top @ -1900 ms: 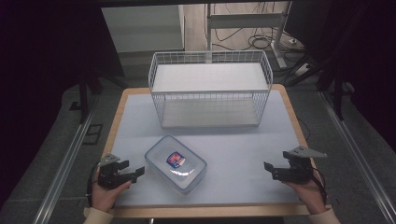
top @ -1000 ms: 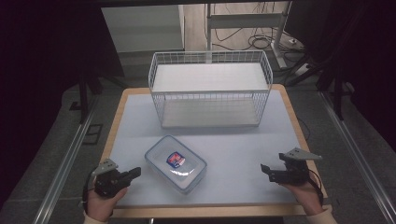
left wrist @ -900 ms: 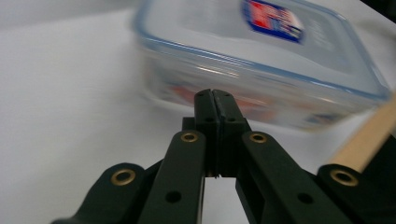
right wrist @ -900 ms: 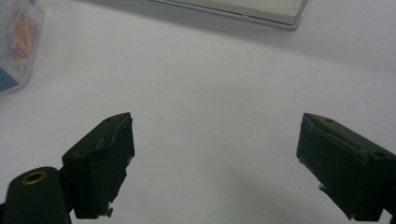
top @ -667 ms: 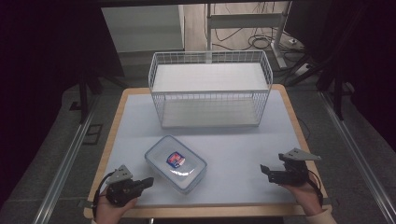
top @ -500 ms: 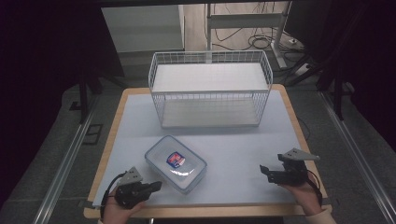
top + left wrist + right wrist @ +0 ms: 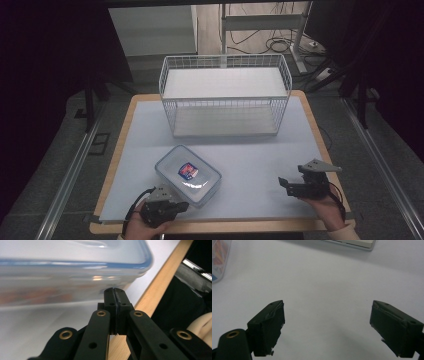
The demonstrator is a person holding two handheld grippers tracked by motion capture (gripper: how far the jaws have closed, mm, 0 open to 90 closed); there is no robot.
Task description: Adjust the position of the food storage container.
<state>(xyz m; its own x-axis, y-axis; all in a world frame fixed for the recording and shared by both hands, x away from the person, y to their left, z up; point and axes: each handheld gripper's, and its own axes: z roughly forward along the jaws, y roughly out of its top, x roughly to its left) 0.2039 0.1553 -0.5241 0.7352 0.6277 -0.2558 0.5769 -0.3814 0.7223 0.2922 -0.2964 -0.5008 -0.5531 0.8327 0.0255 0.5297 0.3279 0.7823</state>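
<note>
One clear plastic food container (image 7: 188, 174) with a blue-rimmed lid and a small red and blue label lies on the table (image 7: 260, 145), one white wire basket (image 7: 225, 95) stands behind it near the far edge, and two grippers come in from the near edge. A pale sheet covers the table top, with a wooden border showing round it; past it are dark floor, metal rails, a stand's legs and loose cables in a dim room. The container sits left of the middle, near the front, well apart from the basket. Its long axis runs slantwise, from far left to near right, lid upward.

At the container's near corner is the left gripper (image 7: 172, 206); in the left gripper view its jaws are pressed flat together with nothing between them, tips just beside the container's side wall (image 7: 62, 282), touching or not I cannot tell. Over bare table at the right, well apart from the container, the right gripper (image 7: 286, 183) has its jaws wide apart and empty.
</note>
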